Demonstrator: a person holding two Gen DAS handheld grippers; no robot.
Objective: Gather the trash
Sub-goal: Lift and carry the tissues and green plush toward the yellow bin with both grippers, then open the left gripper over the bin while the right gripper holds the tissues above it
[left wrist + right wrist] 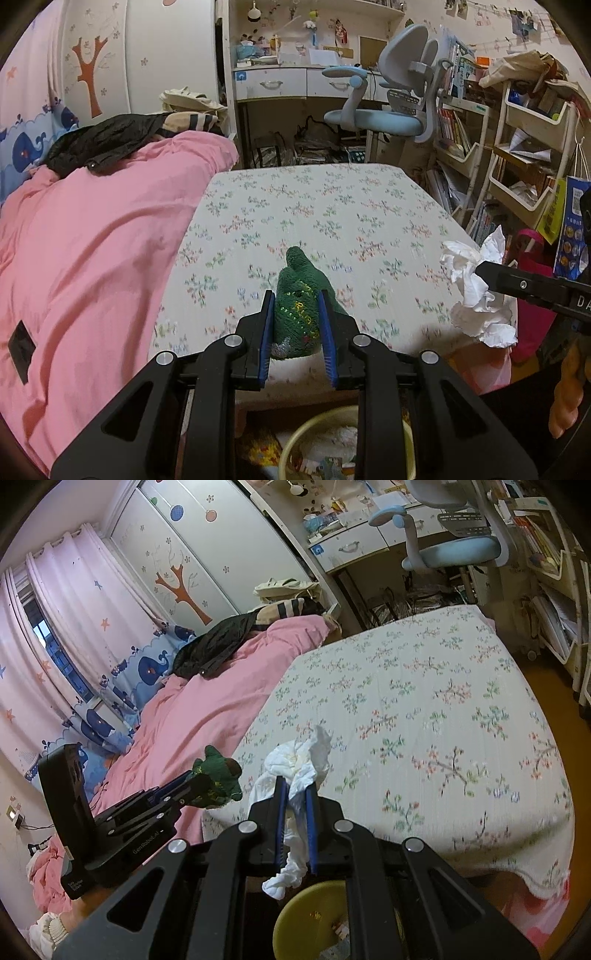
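Currently, your left gripper [297,314] is clamping the green knitted item [299,295]; your right gripper [295,797] is pinching crumpled tissue [299,768] above the yellow bin [314,915] beside the bed's [443,720] near edge.

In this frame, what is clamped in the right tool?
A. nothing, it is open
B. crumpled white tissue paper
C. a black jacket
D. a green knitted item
B. The right tool has its blue pads closed on the crumpled white tissue paper; the green knitted item sits in the left tool instead.
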